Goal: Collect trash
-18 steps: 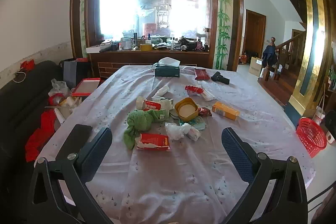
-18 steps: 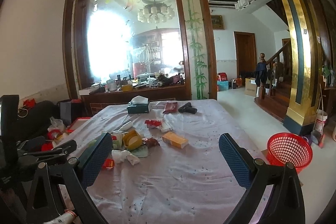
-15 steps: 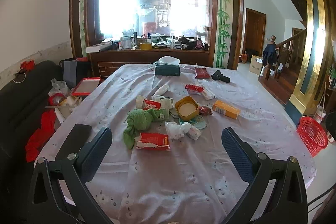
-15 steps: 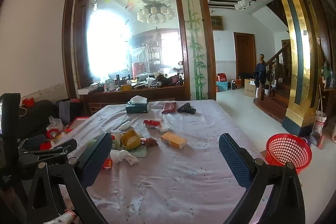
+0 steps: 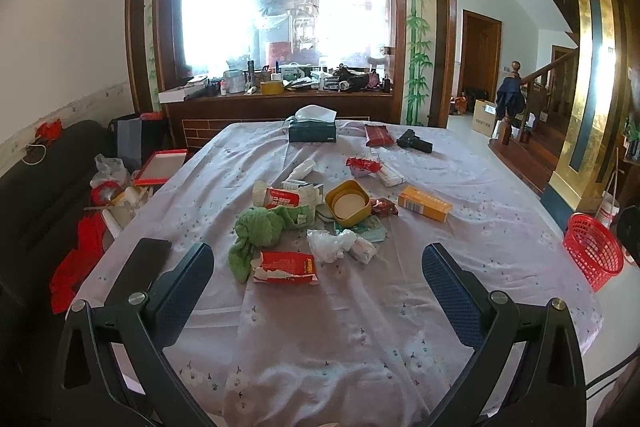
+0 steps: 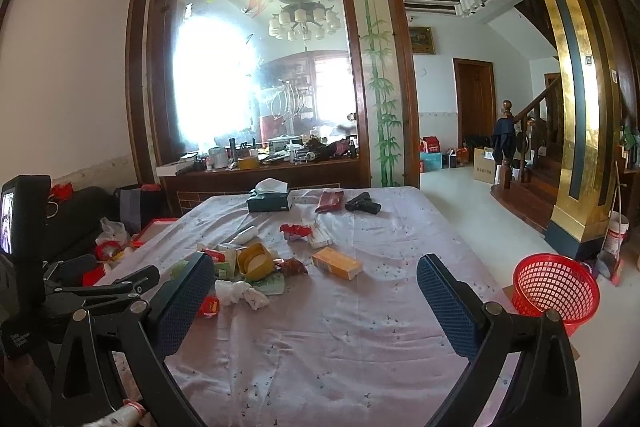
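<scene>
Trash lies heaped mid-table on a lilac cloth (image 5: 360,327): a torn red-and-white packet (image 5: 286,268), crumpled white tissue (image 5: 334,245), a green cloth (image 5: 260,231), a yellow lid (image 5: 347,203), an orange box (image 5: 425,203) and a red wrapper (image 5: 363,165). My left gripper (image 5: 318,287) hovers open over the near cloth, short of the packet. The right gripper (image 6: 316,297) is open too, nothing between its fingers; the tissue (image 6: 240,291) and orange box (image 6: 337,263) lie ahead of it. A red mesh basket (image 6: 554,287) stands on the floor at the right.
A tissue box (image 5: 313,131), a dark red pouch (image 5: 378,135) and a black tool (image 5: 414,141) sit at the table's far end. A black phone (image 5: 138,267) lies near the left edge. A dark sofa (image 5: 36,195) with red clutter runs along the left.
Both views have shifted only slightly; the table looks a touch closer. Neither gripper has changed its opening and no object has moved.
</scene>
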